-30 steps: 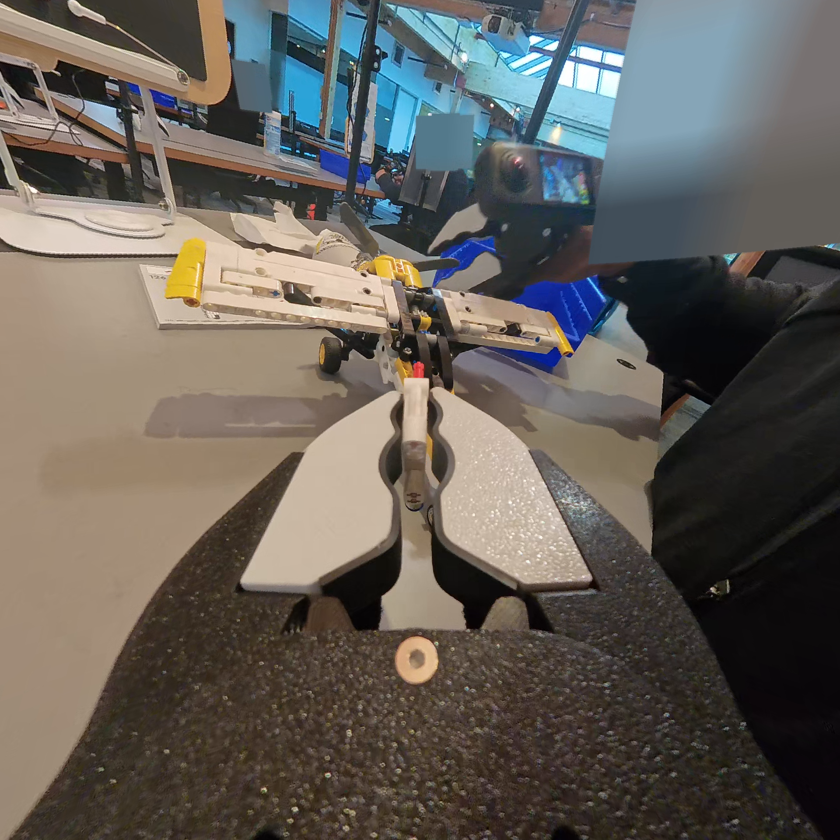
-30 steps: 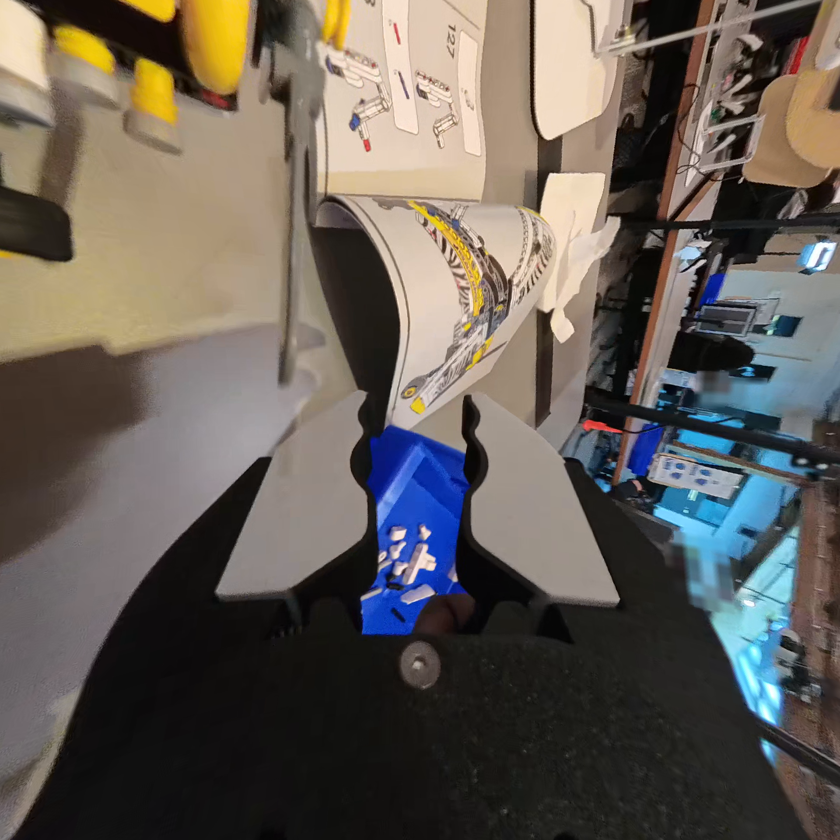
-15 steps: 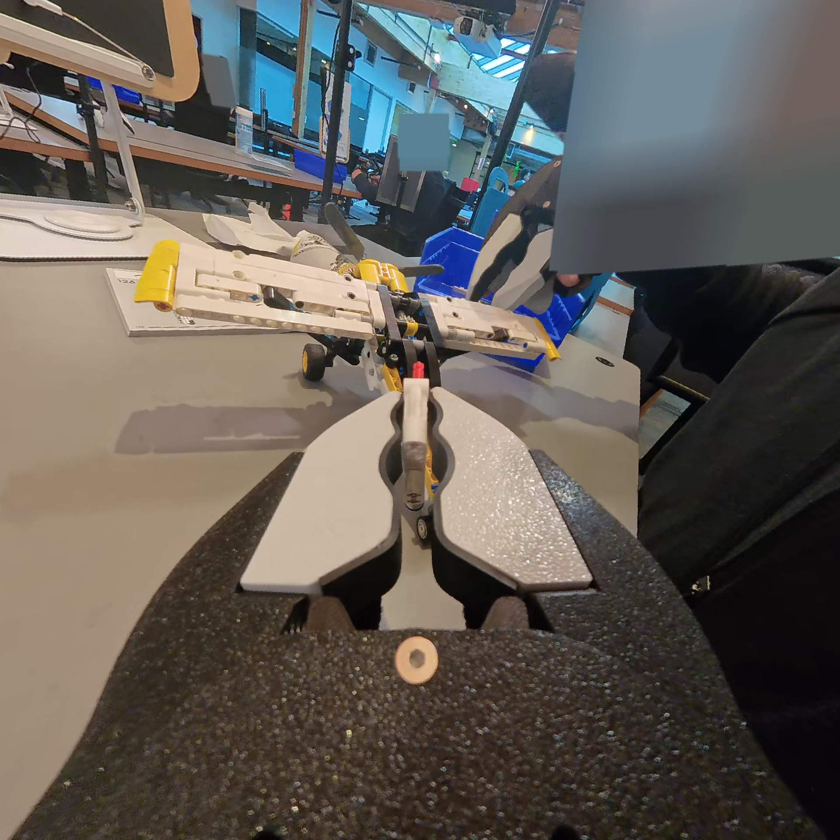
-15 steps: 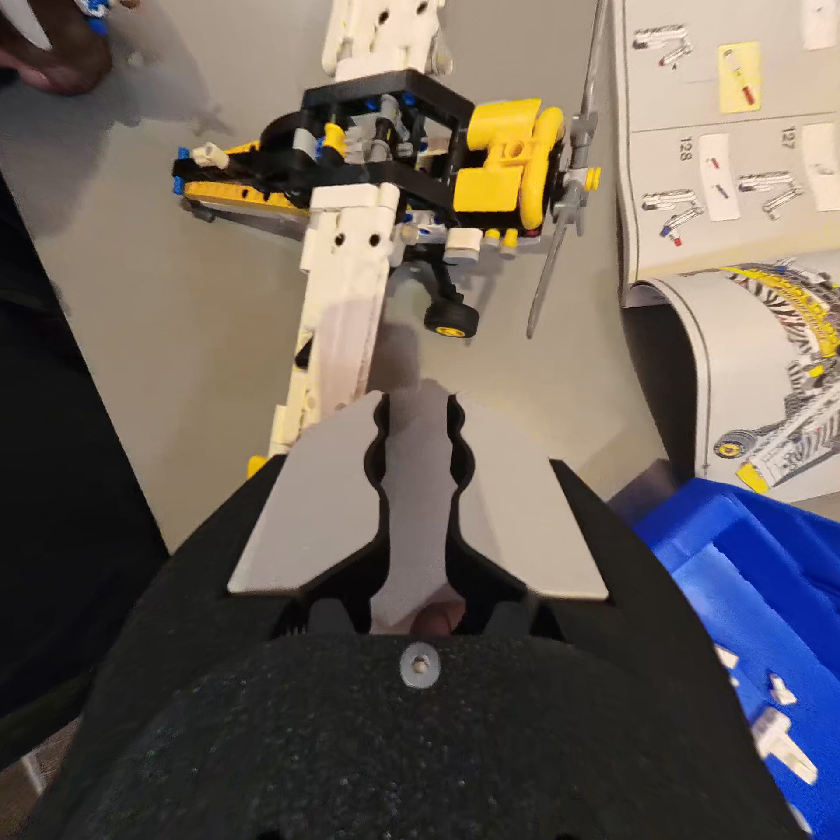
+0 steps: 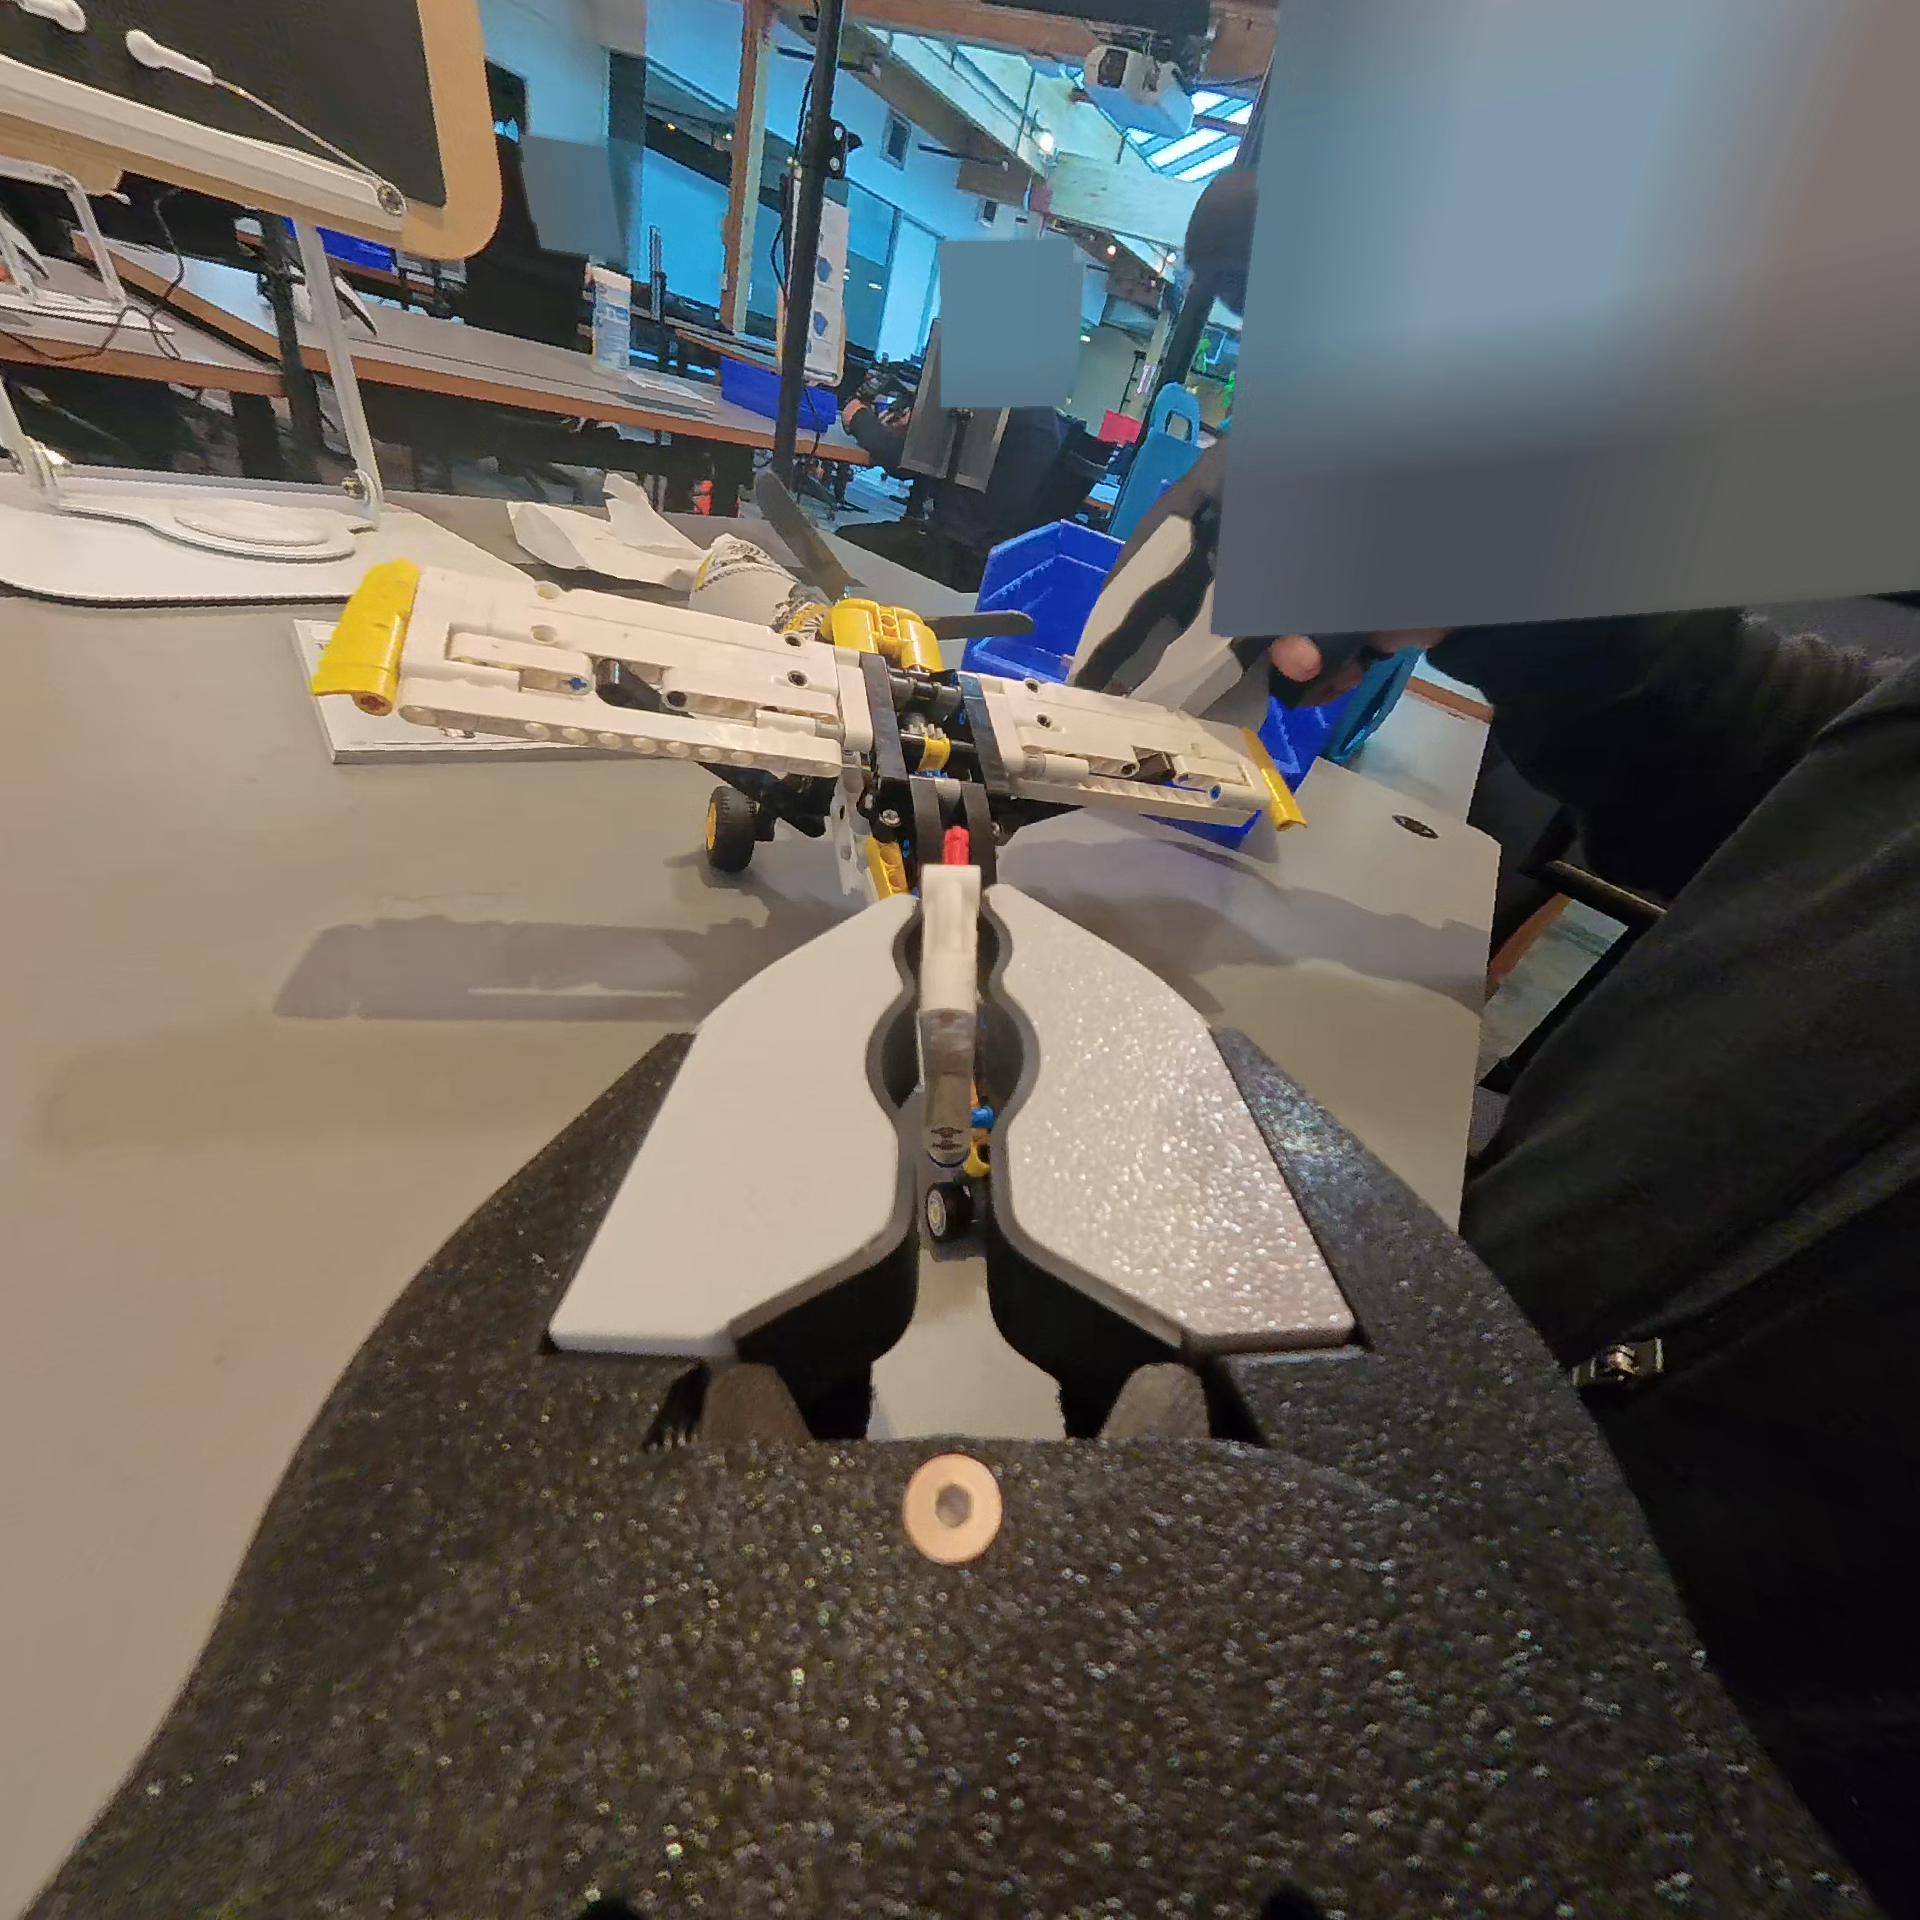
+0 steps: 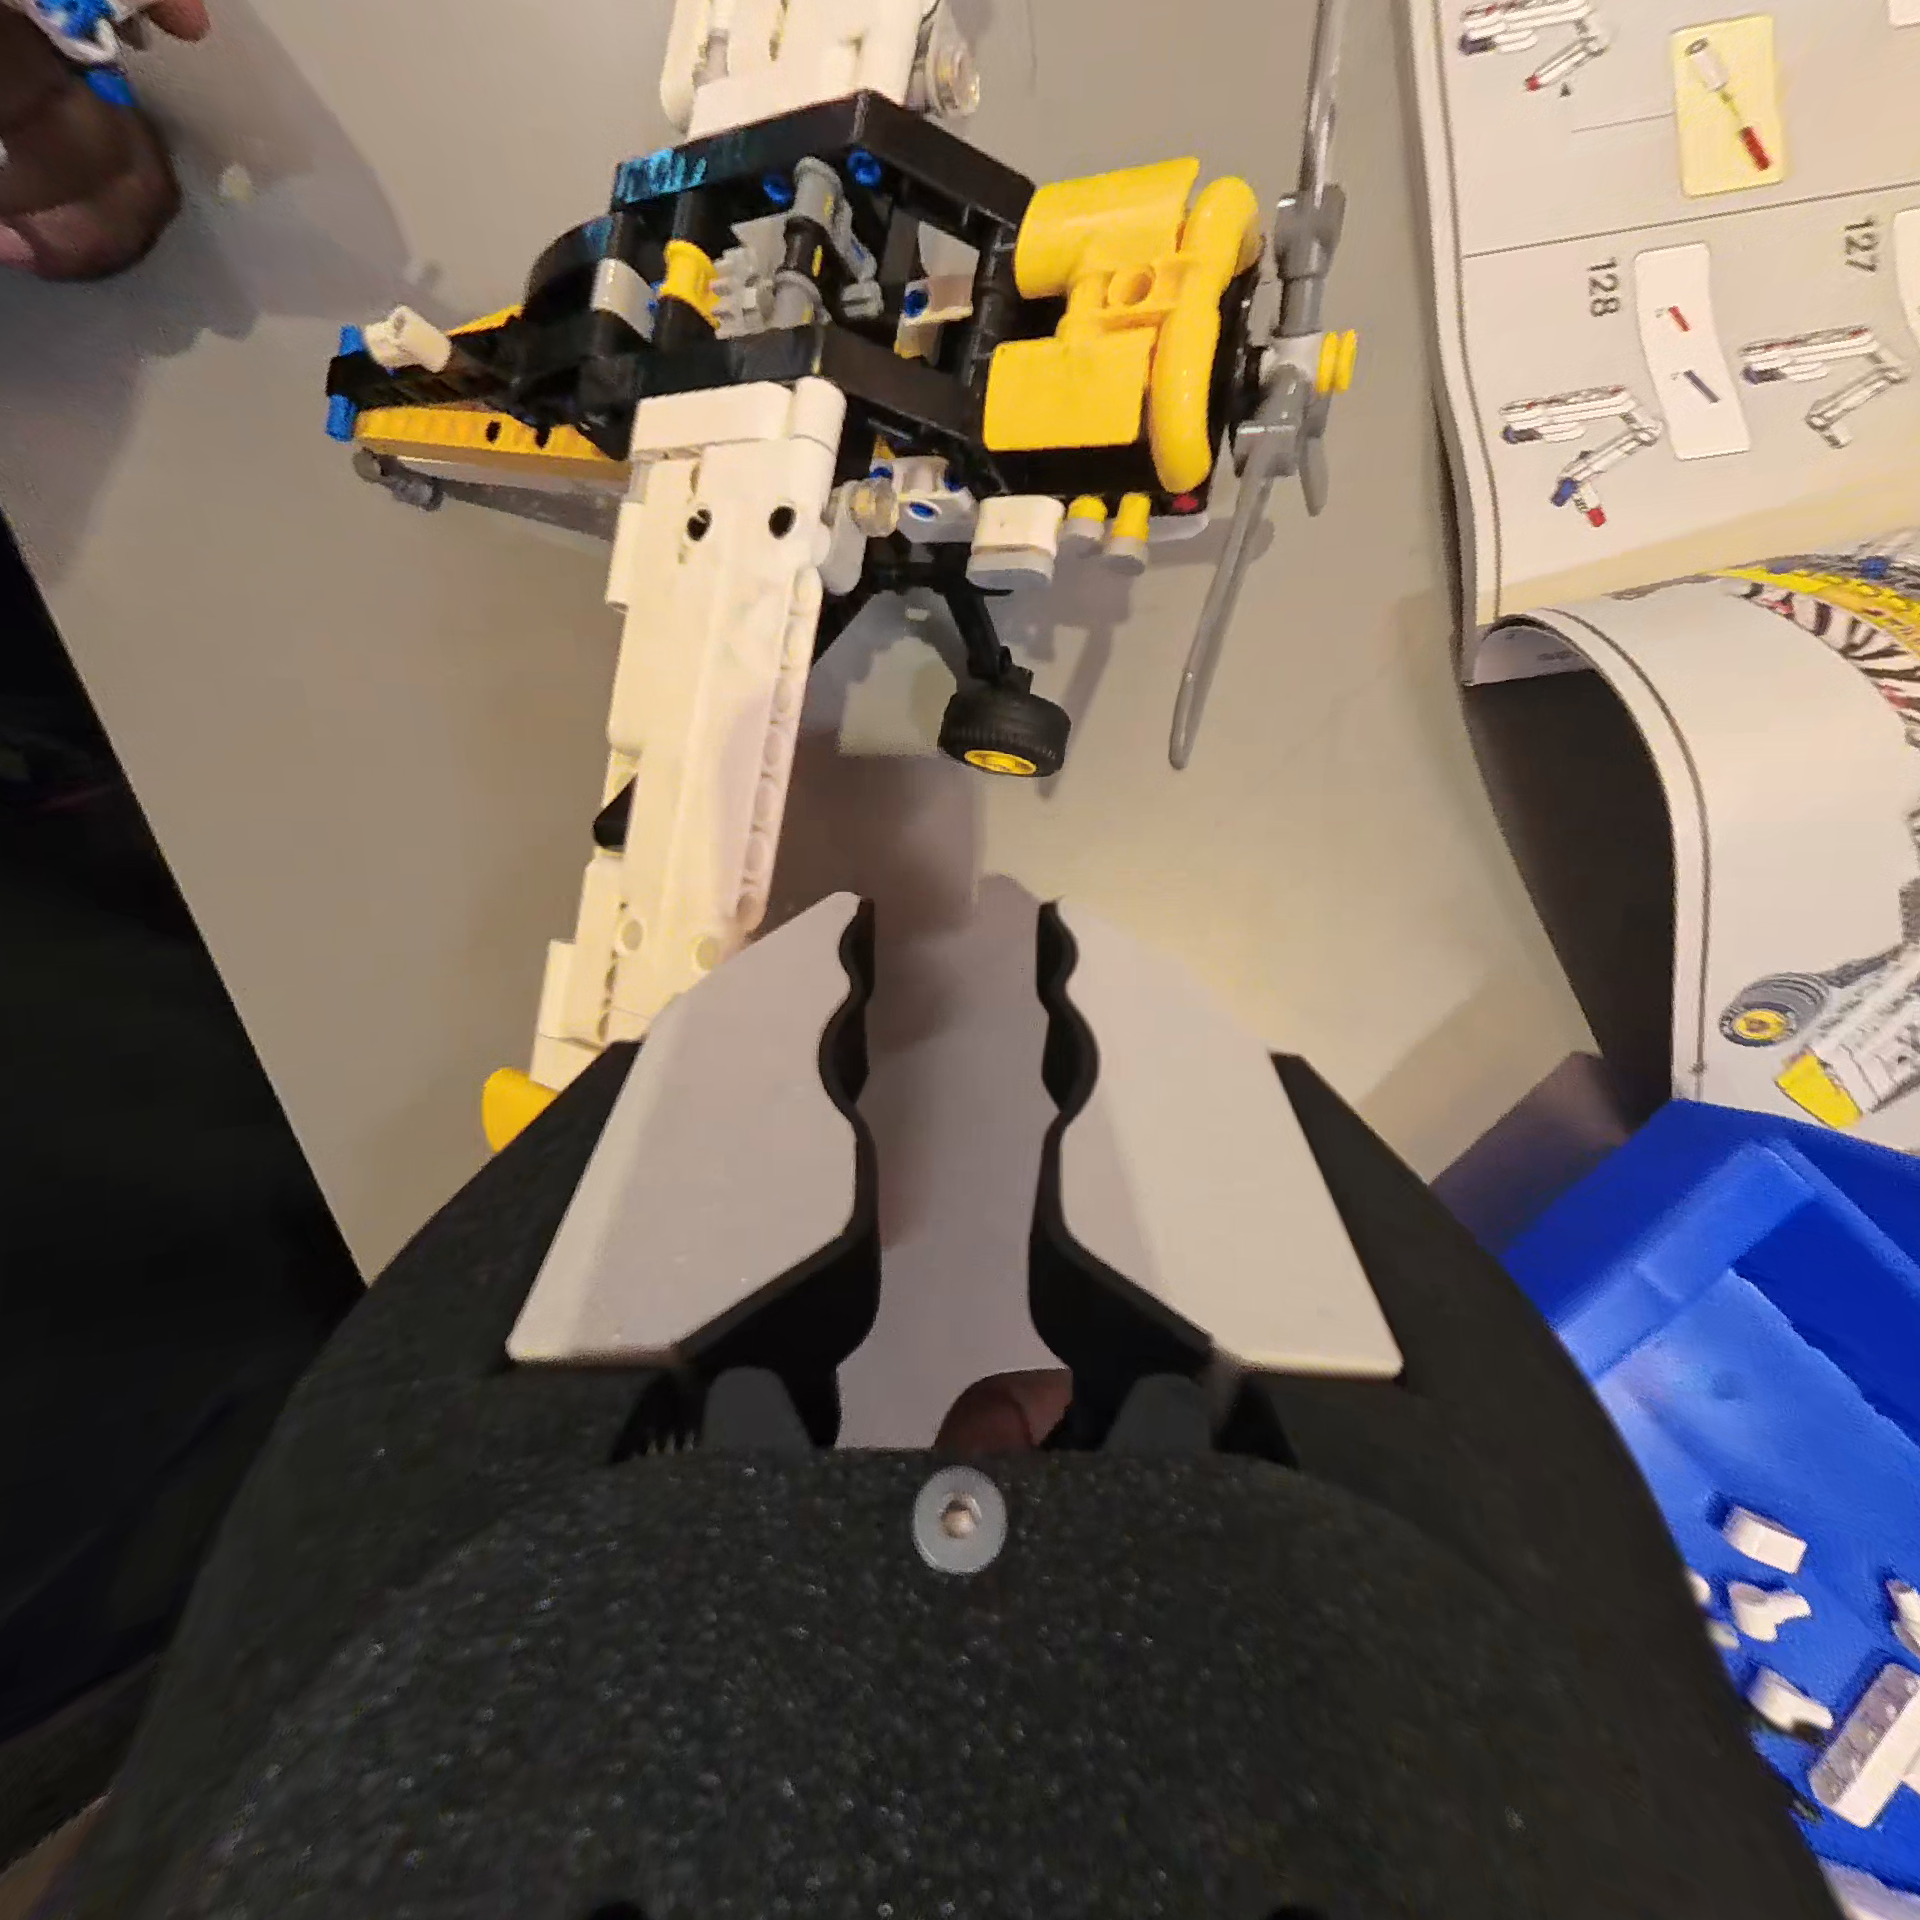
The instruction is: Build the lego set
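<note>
Left gripper [image 5: 951, 935]: our fingers clamp the toy plane's [image 5: 790, 696] white tail | right gripper [image 6: 951, 935]: fingers narrowly parted, empty, near the plane's wing [image 6: 707, 727] | table [image 5: 312, 1039].

Your left hand-held gripper [image 5: 948, 914] is level, its fingers [image 5: 810, 1049] clamped on the model plane's tail [image 5: 948, 956]. Your right hand-held gripper [image 6: 954, 914] points downward, jaws parted and bare.
</note>
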Tool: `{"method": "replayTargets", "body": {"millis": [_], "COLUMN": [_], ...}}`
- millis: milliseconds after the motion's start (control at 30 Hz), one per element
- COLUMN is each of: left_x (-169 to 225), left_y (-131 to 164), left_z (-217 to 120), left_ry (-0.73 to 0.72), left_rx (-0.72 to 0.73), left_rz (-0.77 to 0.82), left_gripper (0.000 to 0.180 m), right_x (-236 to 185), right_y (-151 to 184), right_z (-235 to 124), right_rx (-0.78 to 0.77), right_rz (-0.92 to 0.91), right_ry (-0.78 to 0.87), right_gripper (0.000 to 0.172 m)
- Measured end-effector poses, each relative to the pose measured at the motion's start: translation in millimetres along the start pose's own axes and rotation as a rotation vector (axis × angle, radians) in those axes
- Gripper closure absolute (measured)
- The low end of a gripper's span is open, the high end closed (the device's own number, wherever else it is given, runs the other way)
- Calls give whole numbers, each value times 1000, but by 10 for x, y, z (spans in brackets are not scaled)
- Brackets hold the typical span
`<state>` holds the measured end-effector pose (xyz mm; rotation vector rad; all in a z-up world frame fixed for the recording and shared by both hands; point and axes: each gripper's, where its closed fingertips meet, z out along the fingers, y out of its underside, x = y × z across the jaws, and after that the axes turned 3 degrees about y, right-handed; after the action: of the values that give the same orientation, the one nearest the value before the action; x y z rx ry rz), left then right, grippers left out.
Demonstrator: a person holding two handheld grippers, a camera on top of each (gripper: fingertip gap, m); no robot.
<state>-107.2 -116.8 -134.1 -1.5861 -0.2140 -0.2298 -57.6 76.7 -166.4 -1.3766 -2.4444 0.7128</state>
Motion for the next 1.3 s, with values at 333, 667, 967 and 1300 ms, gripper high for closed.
{"method": "replayTargets", "body": {"millis": [333,667,967,1300], "left_x": [37,110,93,161], "left_y": [69,218,384,431], "left_z": [40,117,117,99], "left_ry": [-62,-140,-227,-241], "left_rx": [-37,-126,-240,-264], "left_rz": [65,108,139,162], "left_gripper": [172,173,173,173], "right_x": [-75,-1105,-1166,-1172], "right_y": [-202,-522,-879,-839], "right_z": [-443,-4,598,659], "right_rx": [107,401,568,589], "right_rz": [-155,-55,-190,-269], "right_ry": [378,280,347,313], "right_gripper": [134,135,126,122]}}
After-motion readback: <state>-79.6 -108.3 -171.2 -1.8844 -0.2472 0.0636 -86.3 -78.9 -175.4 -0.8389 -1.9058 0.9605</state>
